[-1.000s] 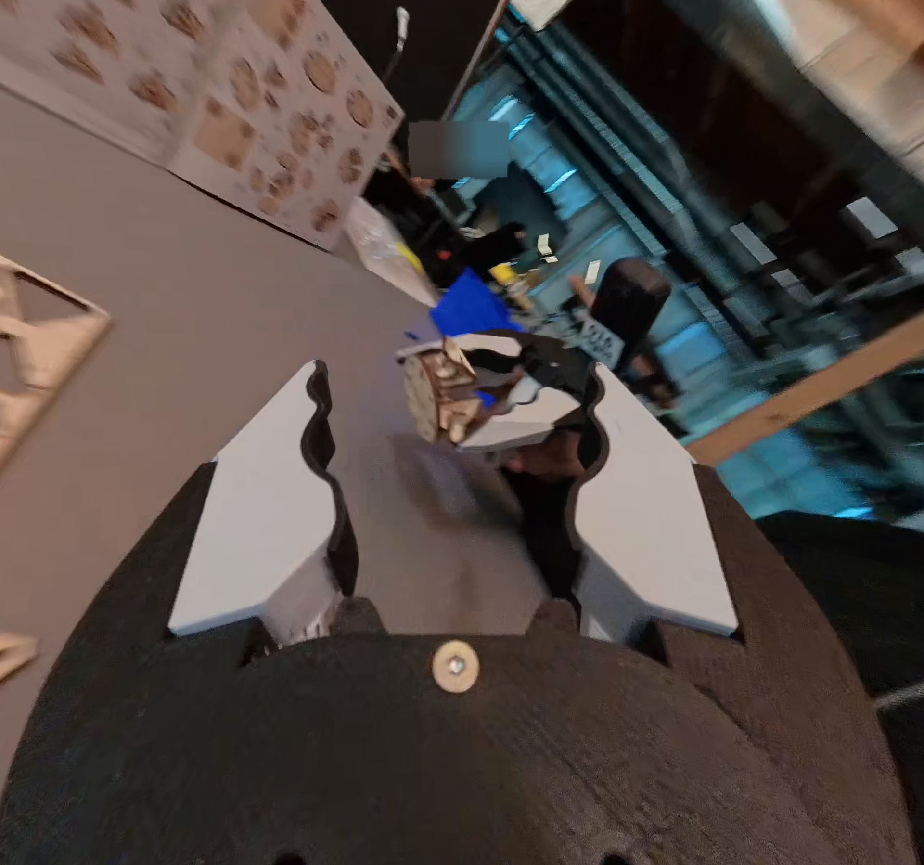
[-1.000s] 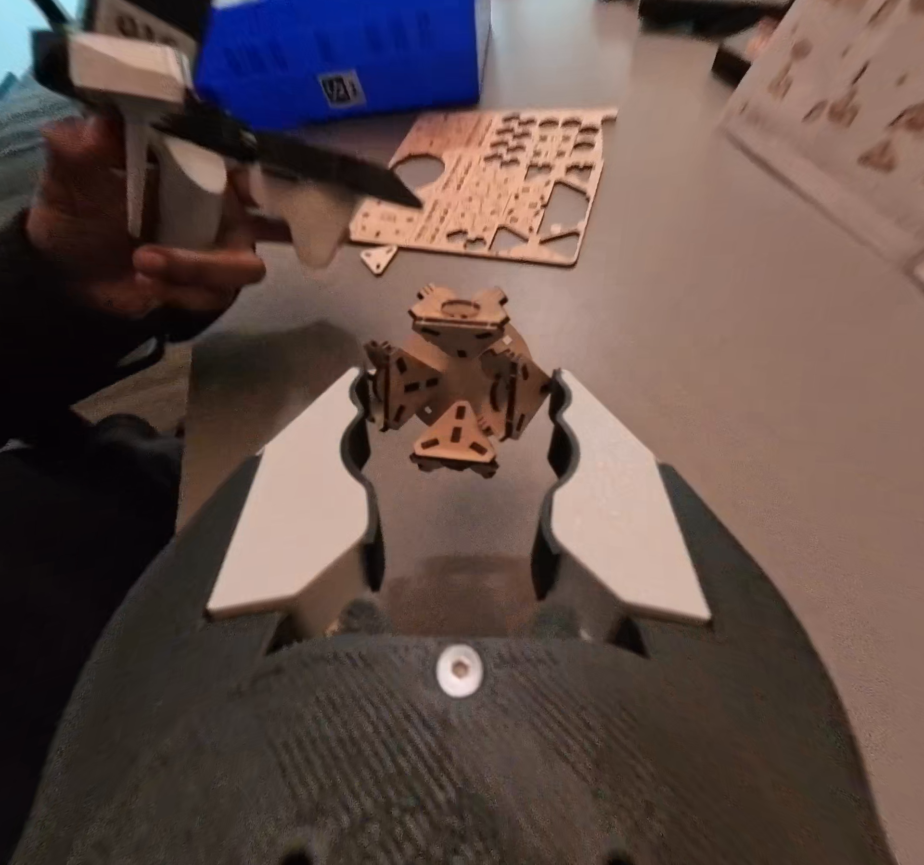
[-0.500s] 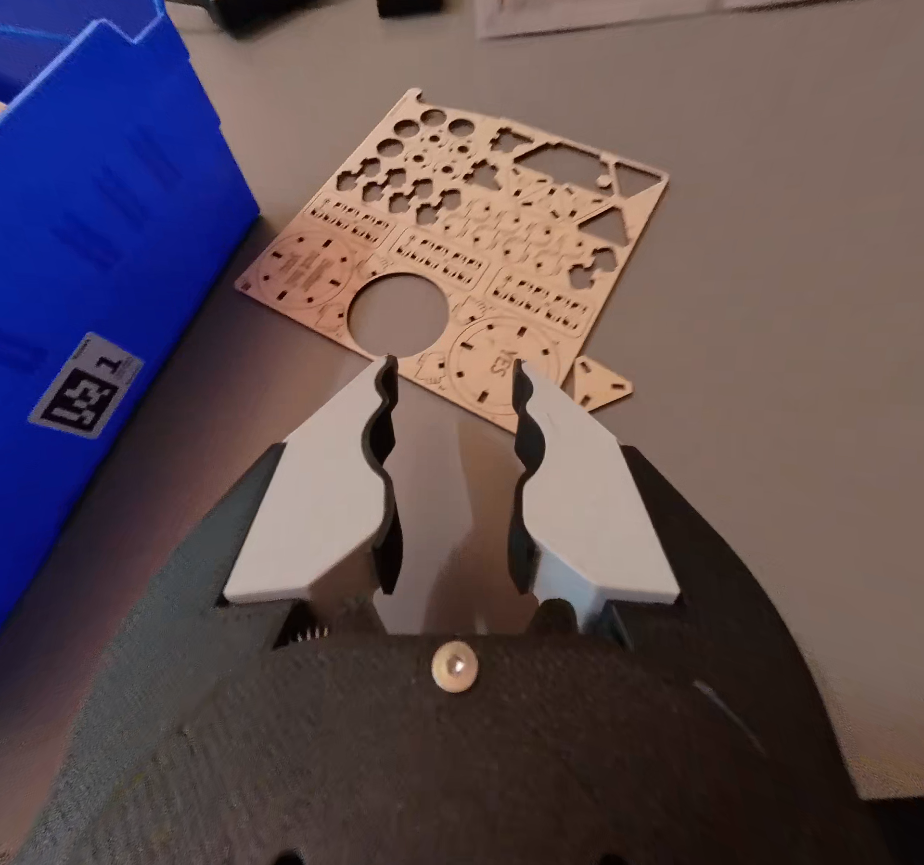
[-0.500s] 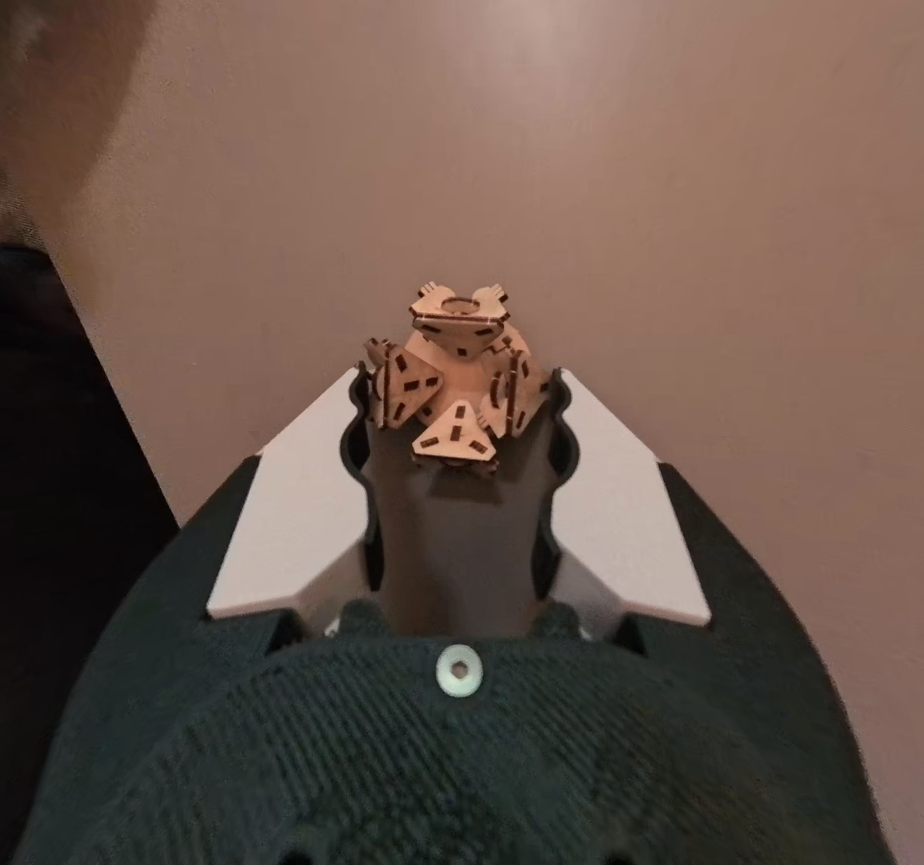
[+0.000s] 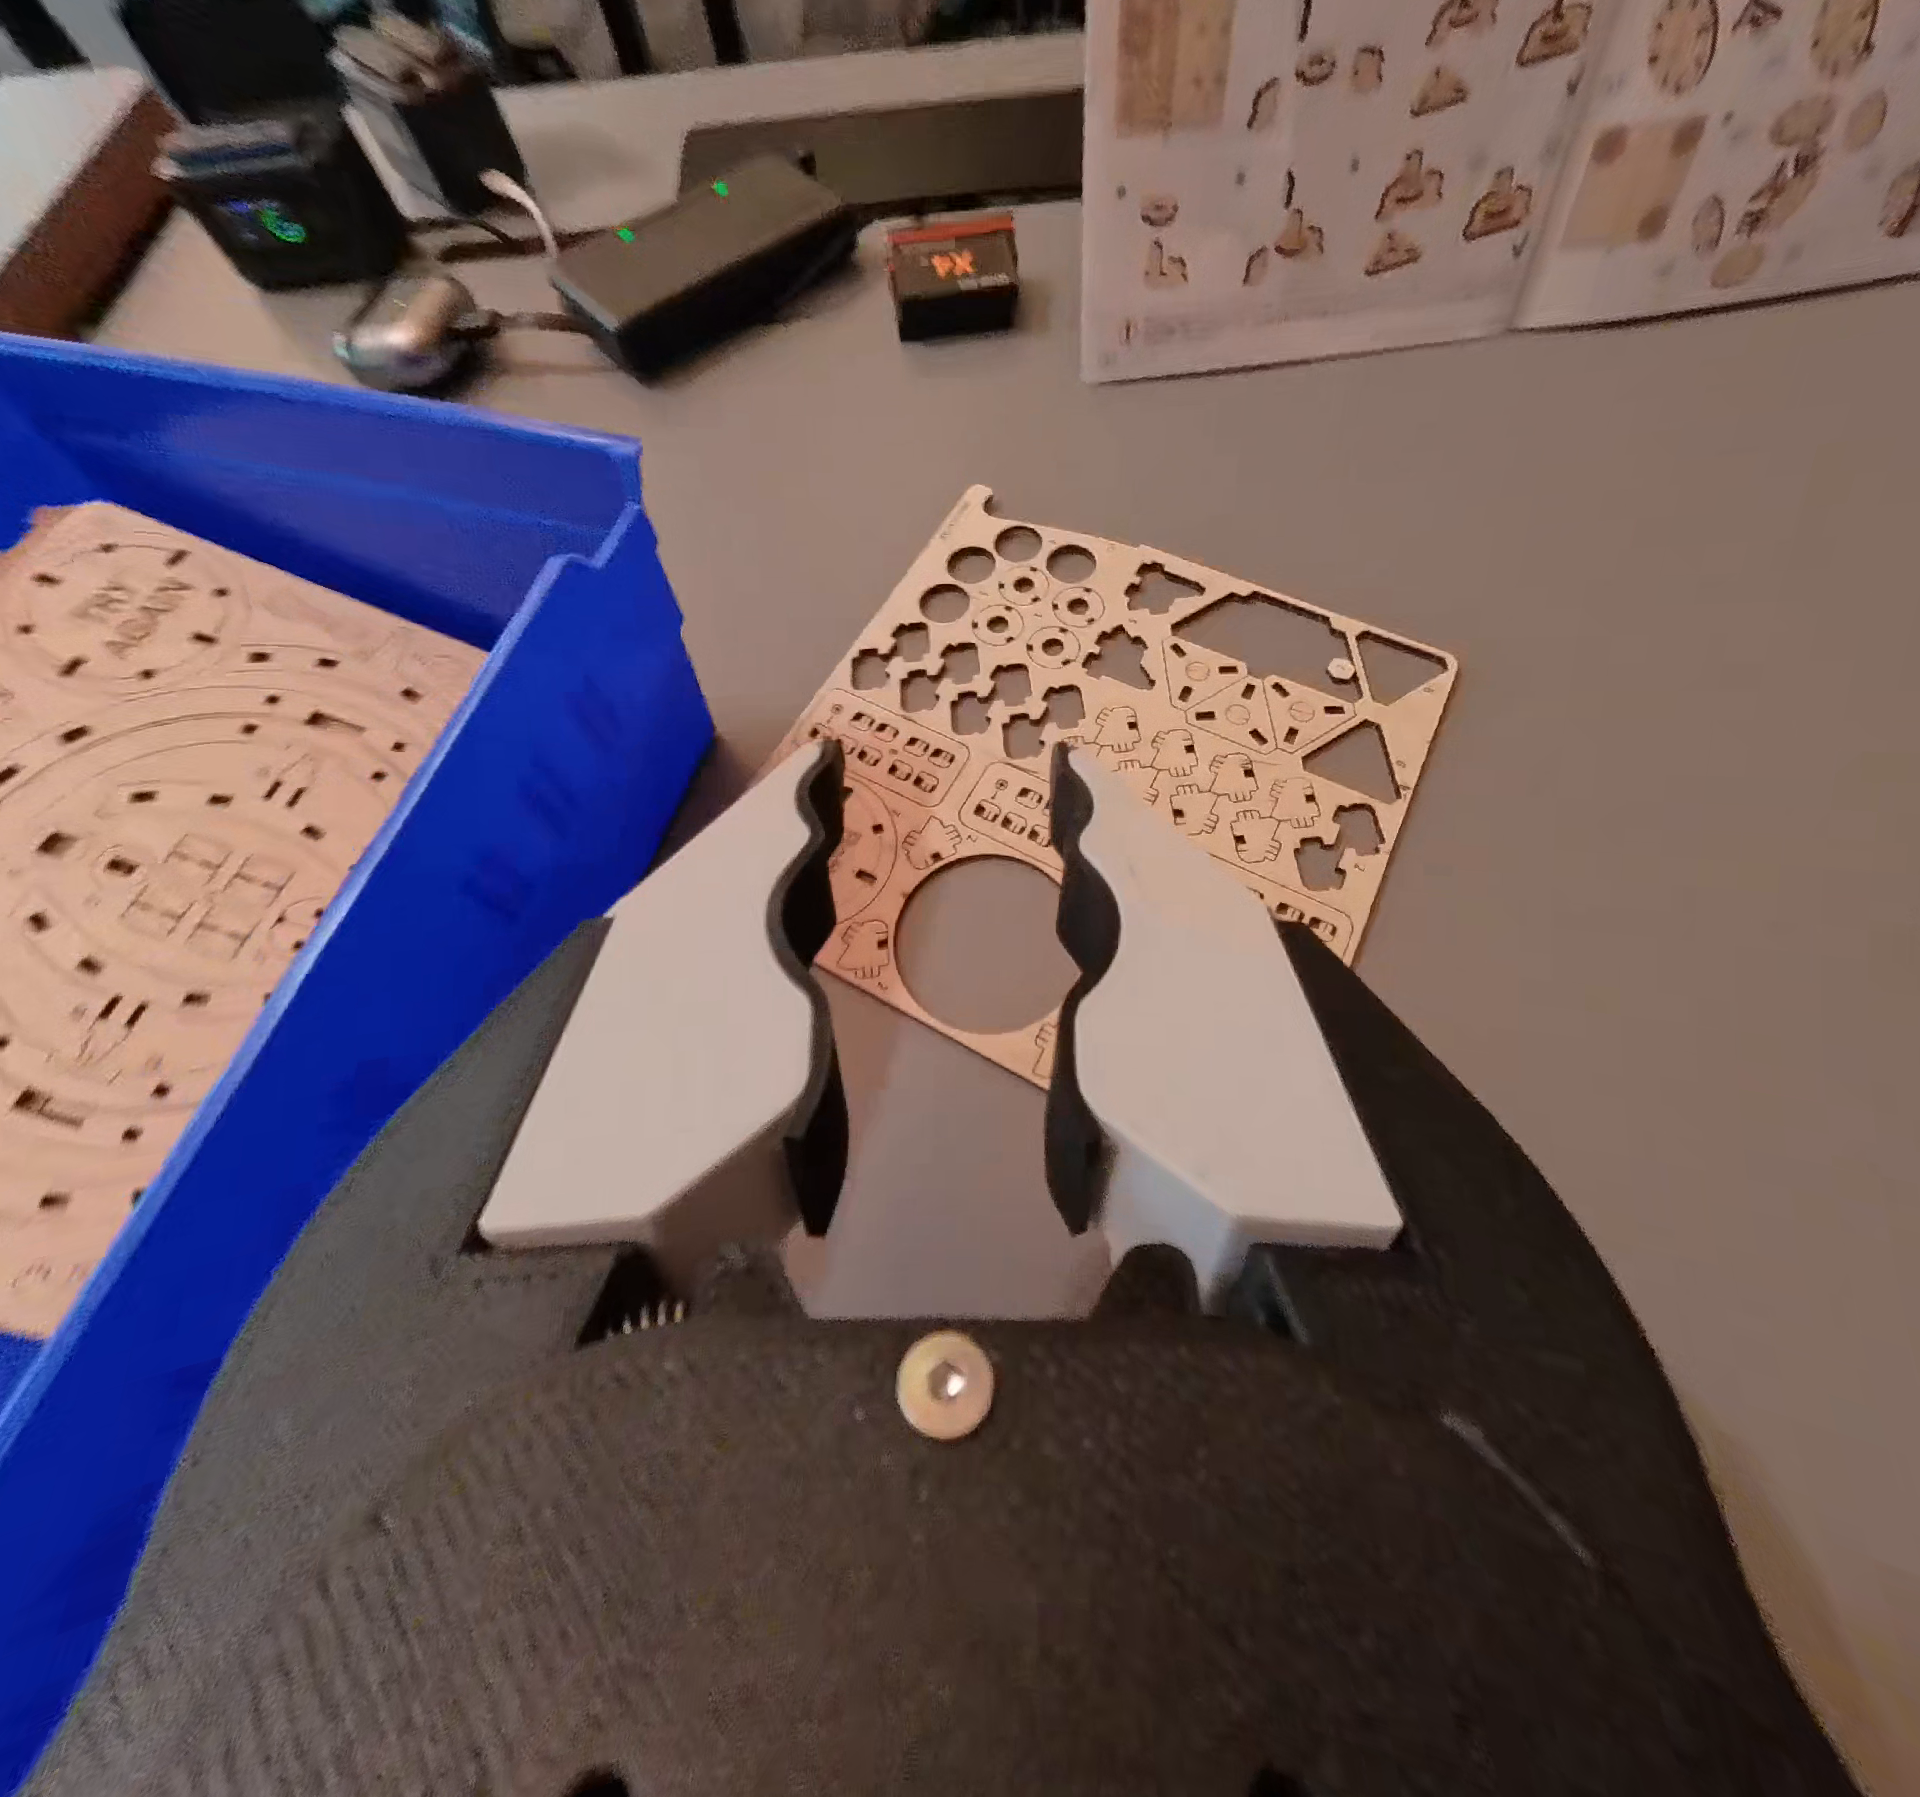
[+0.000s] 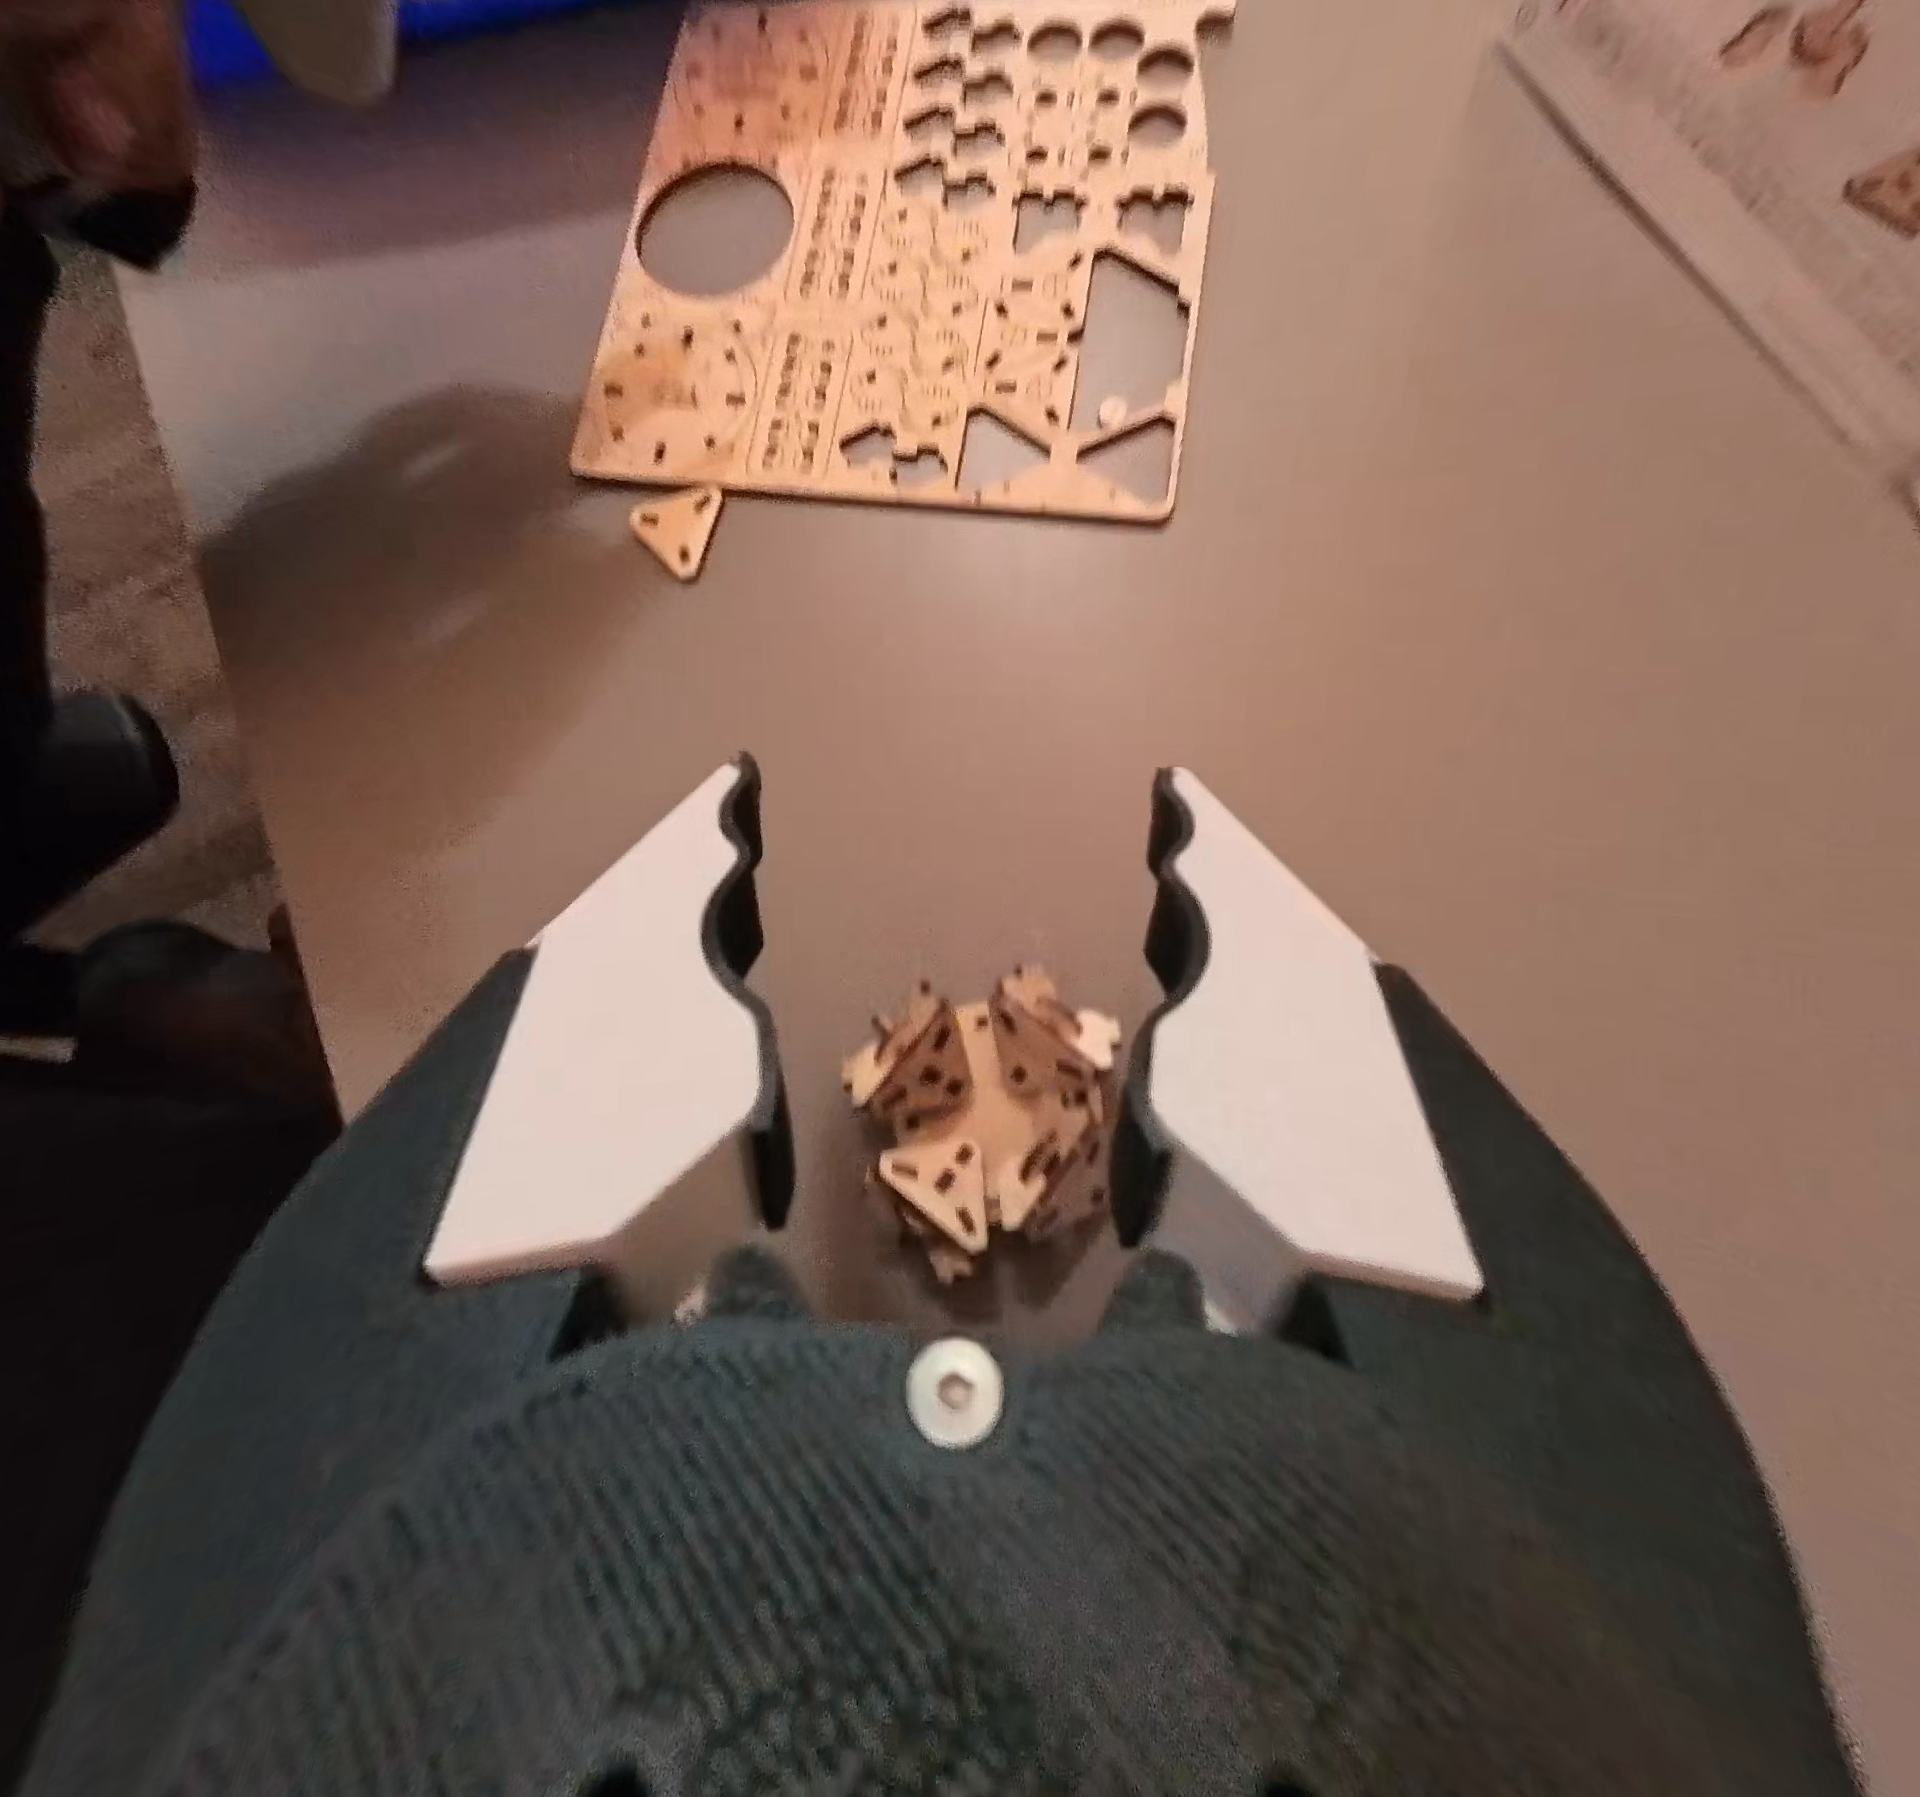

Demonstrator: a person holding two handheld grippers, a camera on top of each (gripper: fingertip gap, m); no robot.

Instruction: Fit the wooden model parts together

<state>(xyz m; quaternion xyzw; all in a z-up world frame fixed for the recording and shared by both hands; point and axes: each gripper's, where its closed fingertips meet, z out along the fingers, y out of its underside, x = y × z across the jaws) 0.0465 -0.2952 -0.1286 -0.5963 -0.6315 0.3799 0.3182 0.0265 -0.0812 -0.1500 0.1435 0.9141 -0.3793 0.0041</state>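
**A:** What have the left tongs (image 5: 940, 781) got?

**B:** Nothing. Their fingers stand partly apart with bare air between, hovering above the wooden cut-out sheet (image 5: 1195, 708), near the corner of it that points toward the blue bin (image 5: 499, 812). The sheet lies flat on the grey desk (image 5: 1558, 500), so its punched-out shapes and those not yet out all face up, easy to reach from above.

**A:** And the right tongs (image 6: 954, 791)?

**B:** Wide open. A small wooden assembly (image 6: 982, 1113) sits on the desk far back between the fingers, close against the right-hand one; there is a clear gap to the left pad, so it is not gripped. It seems to rest on its own.

**A:** What does it look like?

**B:** A knobbly cluster of pale slotted triangular plates locked together, notched tabs sticking out.

**A:** Anything else?

**B:** A loose triangle piece (image 6: 677, 519) just beside the sheet's near edge, more wooden sheets (image 5: 156, 864) inside the bin, and a printed instruction leaflet (image 5: 1455, 106) along the desk's far edge.
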